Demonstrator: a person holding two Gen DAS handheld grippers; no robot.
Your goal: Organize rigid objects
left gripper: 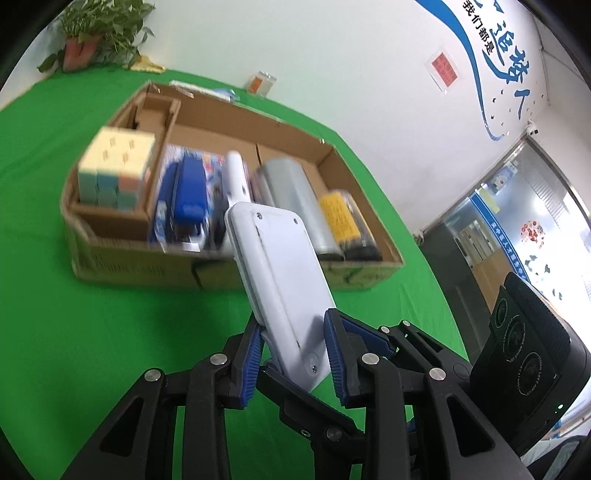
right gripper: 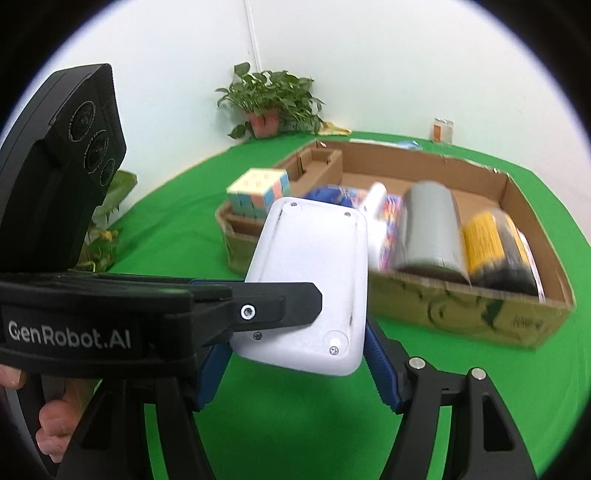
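A flat white device, back side with screws showing, hangs above the green cloth in front of the cardboard box. My left gripper is shut on its lower end, blue pads against both faces. In the right wrist view one left finger lies across the device's back. My right gripper is shut on the device's two side edges. The box holds a pastel cube, a blue stapler, a grey cylinder and a yellow-labelled black item.
The right gripper's black camera body sits close at the right. A potted plant and a small jar stand by the wall behind the box. A person's hand grips the left handle.
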